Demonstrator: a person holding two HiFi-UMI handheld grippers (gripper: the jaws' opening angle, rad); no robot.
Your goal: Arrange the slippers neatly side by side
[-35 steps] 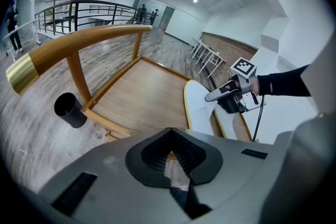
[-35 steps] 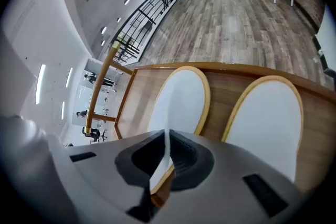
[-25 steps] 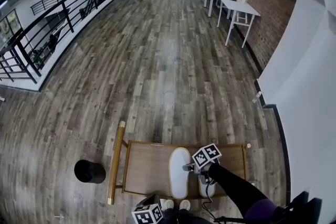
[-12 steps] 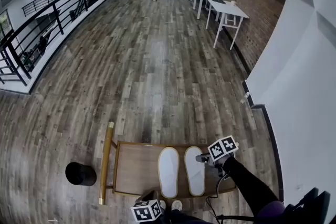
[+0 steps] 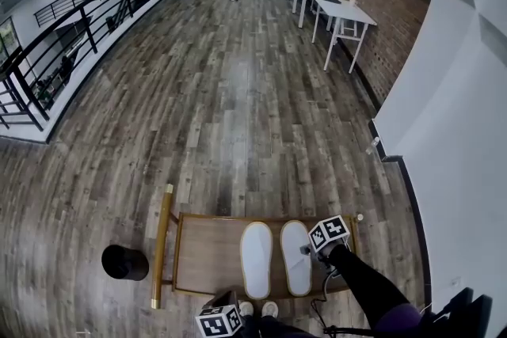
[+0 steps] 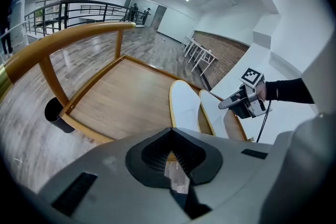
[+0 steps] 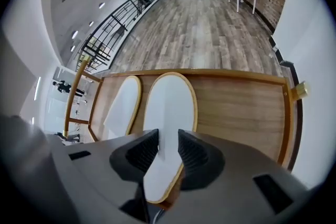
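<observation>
Slippers (image 5: 256, 259) lay side by side at cart (image 5: 210, 253) right edge. Right gripper (image 7: 161, 147) jaws just opened, spread over right slipper (image 7: 168, 107); left gripper (image 6: 169, 131) jaws pressed together, empty.

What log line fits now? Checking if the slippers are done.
left slipper, right slipper: side by side on wooden tray | right gripper: jaws just been opening, apart over right slipper, not gripping

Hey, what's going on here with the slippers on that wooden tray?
A person with a gripper in each hand is lining up two white slippers. The left slipper and right slipper lie side by side on the tray, slightly apart. The right gripper hangs over the right slipper's near end; its jaws have just been opening and stand apart, the slipper between them unpinched. The left gripper sits near the person, shut and empty.
</observation>
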